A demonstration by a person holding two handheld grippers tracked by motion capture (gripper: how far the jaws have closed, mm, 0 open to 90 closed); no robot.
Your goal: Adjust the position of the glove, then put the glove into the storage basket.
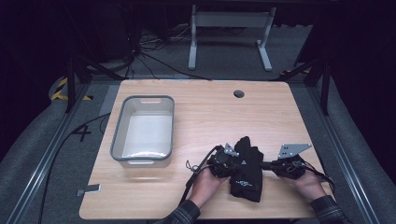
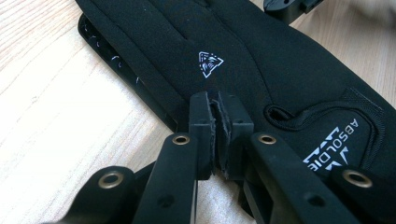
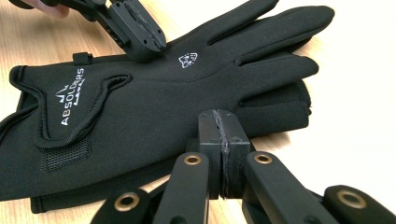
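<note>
A pair of black gloves [image 1: 246, 170] lies stacked near the table's front edge, fingers pointing away from the person. The upper glove [image 3: 154, 98] carries a small white triangle logo and white lettering on its cuff. The lower glove [image 2: 140, 88] peeks out along one side. My left gripper [image 1: 235, 161] touches the gloves' left edge, its jaws [image 2: 218, 116] shut with no fabric seen between them. From the other side, my right gripper [image 1: 264, 164] meets the gloves near the thumb, also shut [image 3: 223, 126]. The left gripper [image 3: 149, 39] rests its tips on the upper glove's back.
A grey plastic bin [image 1: 119, 135] with nothing in it stands on the left half of the wooden table [image 1: 210, 116]. A round cable hole [image 1: 239, 94] sits near the far edge. A small grey tab [image 1: 88, 190] lies at the front left corner.
</note>
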